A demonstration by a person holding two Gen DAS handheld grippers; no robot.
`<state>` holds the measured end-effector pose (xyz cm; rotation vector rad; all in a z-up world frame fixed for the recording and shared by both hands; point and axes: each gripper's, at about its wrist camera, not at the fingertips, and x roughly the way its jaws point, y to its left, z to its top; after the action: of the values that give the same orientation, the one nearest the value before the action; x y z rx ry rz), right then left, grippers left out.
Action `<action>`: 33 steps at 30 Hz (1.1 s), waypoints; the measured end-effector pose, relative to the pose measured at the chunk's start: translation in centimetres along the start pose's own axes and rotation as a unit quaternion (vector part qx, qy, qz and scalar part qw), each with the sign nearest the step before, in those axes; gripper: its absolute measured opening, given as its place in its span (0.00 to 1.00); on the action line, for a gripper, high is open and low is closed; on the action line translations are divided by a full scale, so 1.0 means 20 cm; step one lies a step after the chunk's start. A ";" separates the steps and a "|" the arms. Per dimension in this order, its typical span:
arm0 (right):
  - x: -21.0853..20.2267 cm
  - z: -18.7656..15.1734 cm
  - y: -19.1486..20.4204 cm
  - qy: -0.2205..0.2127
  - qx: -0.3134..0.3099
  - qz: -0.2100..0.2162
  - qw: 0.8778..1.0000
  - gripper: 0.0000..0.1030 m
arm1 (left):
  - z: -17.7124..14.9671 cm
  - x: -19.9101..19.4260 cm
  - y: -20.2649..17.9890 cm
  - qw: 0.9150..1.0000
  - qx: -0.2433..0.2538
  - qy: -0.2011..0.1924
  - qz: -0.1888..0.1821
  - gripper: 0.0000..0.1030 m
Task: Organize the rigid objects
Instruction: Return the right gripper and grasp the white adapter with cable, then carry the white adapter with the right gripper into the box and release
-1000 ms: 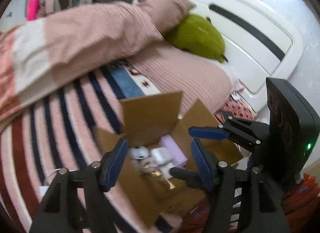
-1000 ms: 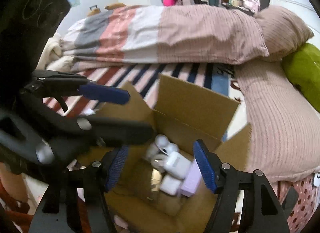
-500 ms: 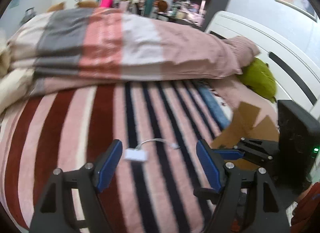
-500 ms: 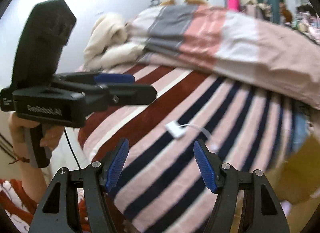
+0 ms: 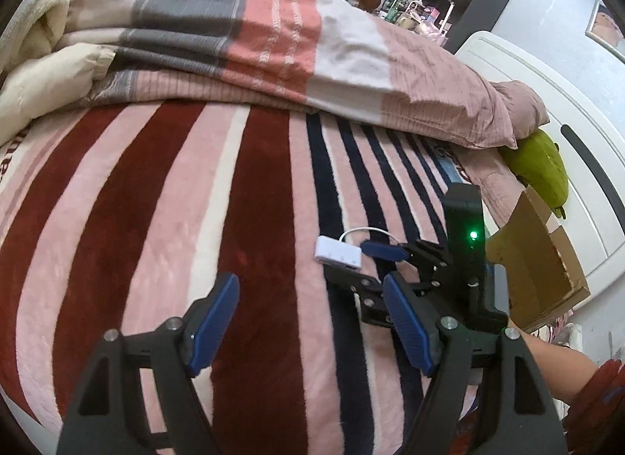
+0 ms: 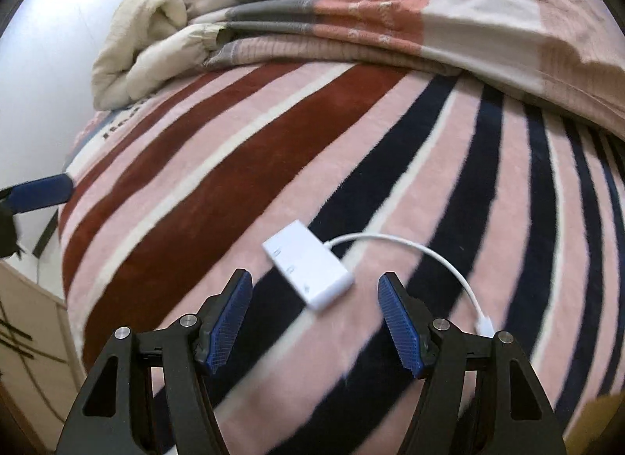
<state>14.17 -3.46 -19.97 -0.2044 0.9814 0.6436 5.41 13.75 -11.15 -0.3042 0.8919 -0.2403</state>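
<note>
A white adapter (image 6: pixel 308 271) with a short white cable (image 6: pixel 410 246) lies on the striped blanket (image 6: pixel 234 165). My right gripper (image 6: pixel 312 298) is open and hangs just above the adapter, whose near end sits between the blue pads (image 6: pixel 230 310) without touching them. In the left wrist view the same adapter (image 5: pixel 338 253) lies ahead and to the right, with the right gripper (image 5: pixel 363 265) over it. My left gripper (image 5: pixel 308 310) is open and empty above bare blanket. One of the left gripper's blue fingers (image 6: pixel 39 191) shows at the right wrist view's left edge.
An open cardboard box (image 5: pixel 539 259) stands at the bed's right side by the white headboard (image 5: pixel 547 103). A folded duvet (image 5: pixel 254 33) and a cream blanket (image 6: pixel 144 36) lie along the far side. A green plush (image 5: pixel 543 173) rests near the pillow.
Both grippers swung away from the cardboard box and its white items to the striped blanket. The right one has come down close over the adapter. The left jaws stand wider.
</note>
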 end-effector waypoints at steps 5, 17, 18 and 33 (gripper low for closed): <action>0.03 0.00 0.05 -0.011 -0.045 -0.033 0.998 0.26 | -0.01 0.01 0.00 1.000 -0.005 0.005 0.002 0.71; -0.48 -0.01 0.29 -0.086 -0.126 0.020 0.988 0.22 | 0.06 -0.05 -0.22 0.998 0.020 -0.011 -0.056 0.70; -0.54 0.00 0.31 -0.094 -0.132 0.024 0.986 0.22 | 0.08 -0.07 -0.26 0.997 0.025 -0.015 -0.065 0.69; -1.20 -0.10 0.05 -0.170 -0.117 -0.026 0.978 0.22 | 0.25 -0.11 -0.96 0.981 0.137 -0.030 -0.137 0.42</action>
<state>2.89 -13.42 -1.23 -0.3157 0.5689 0.7191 6.49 -2.73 0.17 -0.1763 0.7446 -0.6004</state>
